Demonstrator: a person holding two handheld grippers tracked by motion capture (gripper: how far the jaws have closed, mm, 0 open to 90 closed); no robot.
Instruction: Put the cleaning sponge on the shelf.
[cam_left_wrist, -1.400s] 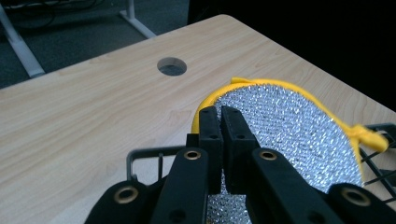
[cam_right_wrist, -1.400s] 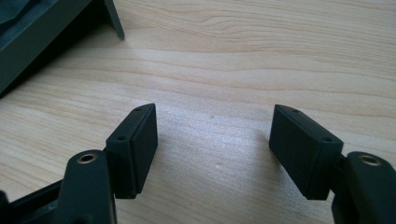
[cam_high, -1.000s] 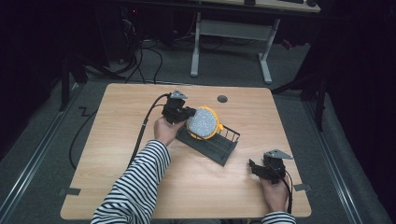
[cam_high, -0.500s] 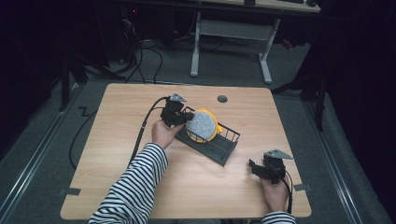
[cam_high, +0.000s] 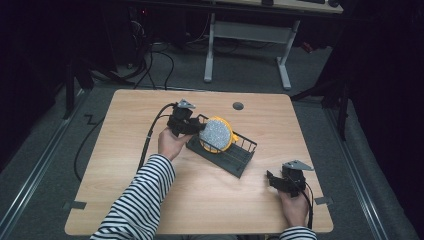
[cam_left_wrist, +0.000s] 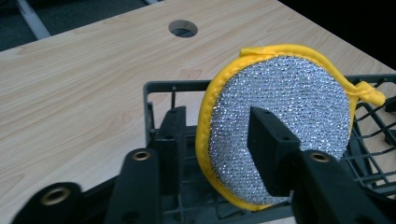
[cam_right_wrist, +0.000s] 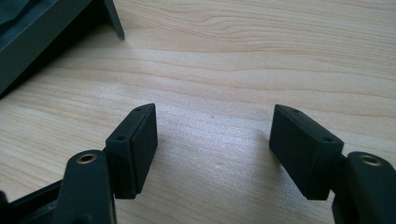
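The left gripper (cam_high: 192, 125) was held level over the middle of the desk (cam_high: 125, 125), its striped sleeve (cam_high: 137, 207) reaching in from the near edge. Its jaws had just been opening and stood about halfway apart, astride 1 round yellow-rimmed scouring pad (cam_left_wrist: 280, 121) without pressing on it. The pad was seen standing on edge in 1 black wire rack (cam_high: 235, 155) at the centre of the desk. The right gripper (cam_high: 275, 180) was rested near the near right corner, its jaws spread wide with nothing but bare wood between them. 1 round cable hole (cam_high: 238, 106) was seen near the far edge.
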